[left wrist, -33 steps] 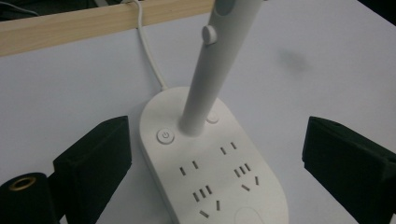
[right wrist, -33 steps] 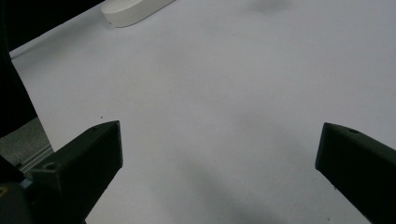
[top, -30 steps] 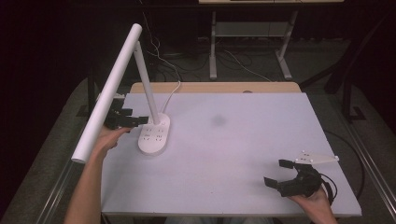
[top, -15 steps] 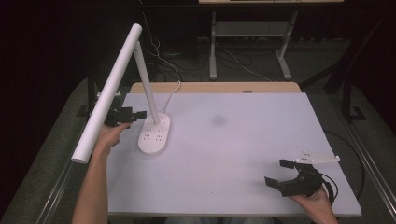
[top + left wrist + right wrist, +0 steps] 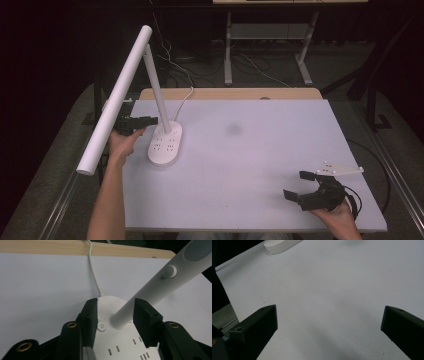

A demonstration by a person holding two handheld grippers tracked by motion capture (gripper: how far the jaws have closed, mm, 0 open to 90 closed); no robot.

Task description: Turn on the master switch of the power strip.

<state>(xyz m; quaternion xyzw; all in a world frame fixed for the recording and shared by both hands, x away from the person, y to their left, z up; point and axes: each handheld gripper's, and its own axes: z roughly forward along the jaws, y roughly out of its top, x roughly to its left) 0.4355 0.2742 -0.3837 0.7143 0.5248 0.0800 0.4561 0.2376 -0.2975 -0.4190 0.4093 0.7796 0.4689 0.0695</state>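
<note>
With our left claw (image 5: pixel 115 315) just narrowed around the upright stem of the white plastic desk lamp (image 5: pixel 130 312) at the desk's (image 5: pixel 260 150) left, pads not yet pressing, the grasp remains unfinished, while our right claw (image 5: pixel 305 186) rests apart.

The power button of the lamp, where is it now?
In the left gripper view, the power button sits on the lamp base, left of the stem, beside the left jaw.
</note>
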